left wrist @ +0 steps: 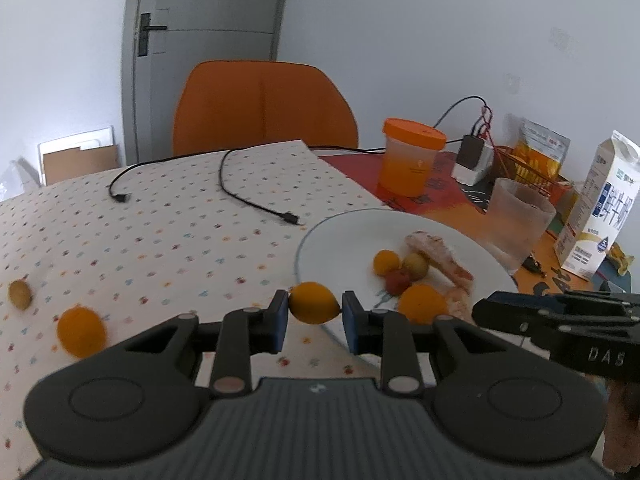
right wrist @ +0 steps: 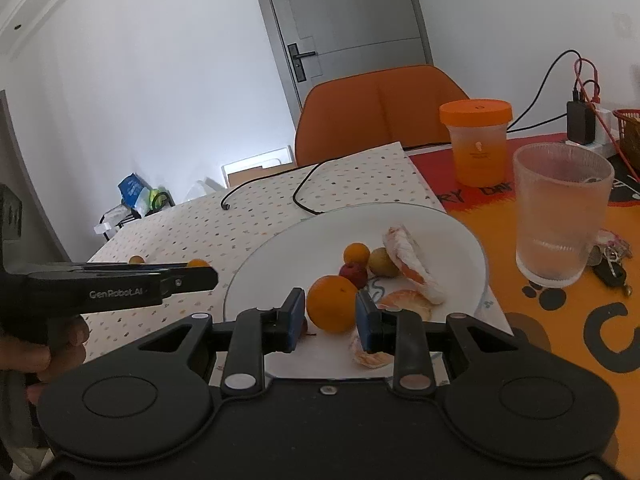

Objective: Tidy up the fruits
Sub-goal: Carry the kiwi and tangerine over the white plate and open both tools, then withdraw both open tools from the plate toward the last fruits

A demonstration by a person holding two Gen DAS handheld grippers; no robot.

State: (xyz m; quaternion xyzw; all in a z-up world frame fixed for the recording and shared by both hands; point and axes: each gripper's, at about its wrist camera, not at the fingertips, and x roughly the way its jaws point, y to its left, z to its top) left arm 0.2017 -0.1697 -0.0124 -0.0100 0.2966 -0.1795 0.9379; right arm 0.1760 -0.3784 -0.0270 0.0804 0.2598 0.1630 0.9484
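Observation:
My left gripper (left wrist: 315, 304) is shut on a small yellow-orange fruit (left wrist: 315, 303), held just above the near rim of the white plate (left wrist: 344, 236). The plate carries an orange (left wrist: 422, 303), a small orange fruit (left wrist: 386, 262), a yellowish one (left wrist: 416, 266), a red one (left wrist: 398, 282) and peeled citrus segments (left wrist: 436, 256). My right gripper (right wrist: 331, 304) has its jaws a narrow gap apart, and the orange (right wrist: 332, 309) rests on the plate (right wrist: 280, 256) just past its tips. From the left wrist view that gripper (left wrist: 478, 310) stops short of the orange.
An orange (left wrist: 82, 332) and a brownish-green fruit (left wrist: 20, 294) lie on the dotted cloth at left. Two black cables (left wrist: 256, 204) cross the cloth. A frosted glass (left wrist: 520, 228), an orange-lidded jar (left wrist: 412, 156) and a milk carton (left wrist: 600, 208) stand right of the plate.

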